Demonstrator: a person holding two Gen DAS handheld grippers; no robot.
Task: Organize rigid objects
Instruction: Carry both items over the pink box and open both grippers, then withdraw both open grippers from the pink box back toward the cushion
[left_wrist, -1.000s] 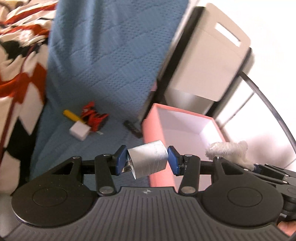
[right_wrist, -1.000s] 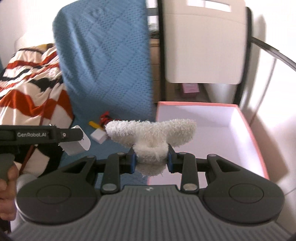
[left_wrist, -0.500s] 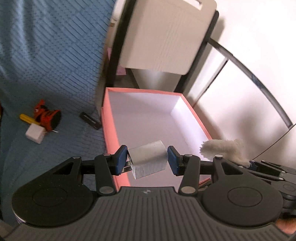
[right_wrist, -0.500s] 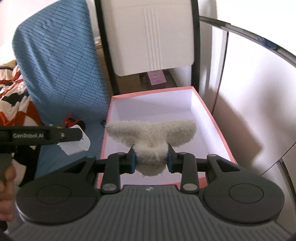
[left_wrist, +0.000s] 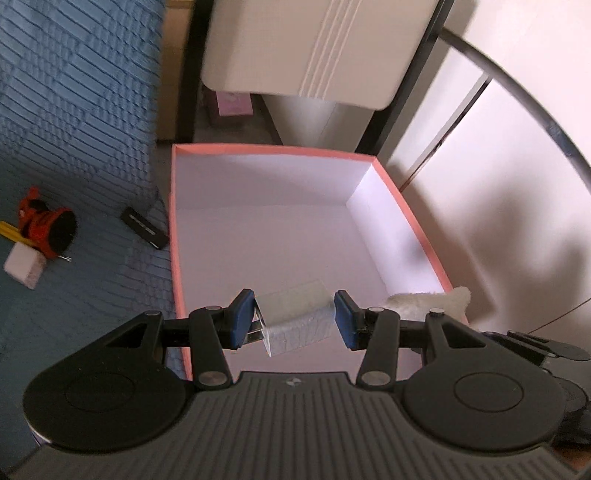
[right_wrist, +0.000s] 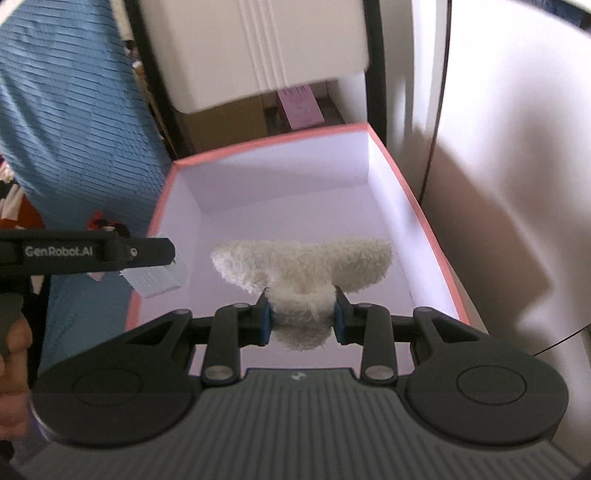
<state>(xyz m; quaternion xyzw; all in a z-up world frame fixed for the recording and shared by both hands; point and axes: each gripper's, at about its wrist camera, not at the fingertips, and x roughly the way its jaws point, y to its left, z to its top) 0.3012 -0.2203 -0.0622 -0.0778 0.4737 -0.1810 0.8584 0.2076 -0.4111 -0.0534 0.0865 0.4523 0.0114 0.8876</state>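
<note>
Grippers, two of them, hung over one open pink box (left_wrist: 406, 218) with a white inside, each carrying a single item. The left gripper (left_wrist: 295, 320) was clenched on one clear plastic block (left_wrist: 295, 317), its blue pads (left_wrist: 240, 321) pressing the block's two ends, so that the block sat tilted between them above the near part of the box floor. The right gripper (right_wrist: 301, 321) was clamped on one fluffy white toy (right_wrist: 303, 269), squeezed at its narrow middle, with two wide lobes spreading ahead of the fingertips over the box floor. From the left wrist view the same toy (left_wrist: 428, 301) showed just right of the left gripper, at the box's near right corner; from the right wrist view the block (right_wrist: 155, 277) showed to the left, at the box's left rim, under the left gripper's black arm (right_wrist: 92, 253), with part of a hand (right_wrist: 13, 354) at the frame edge. Well left of the left gripper, on a blue quilted cover (left_wrist: 74, 110) outside the box, lay four loose things: one red-and-black toy (left_wrist: 46, 230), one white cube (left_wrist: 23, 264) touching it, one yellow stick (left_wrist: 9, 230) mostly cut off by the frame, and one small black bar (left_wrist: 144, 227) just beside the box's left wall. Beyond the box stood one white chair back (left_wrist: 314, 48).
</note>
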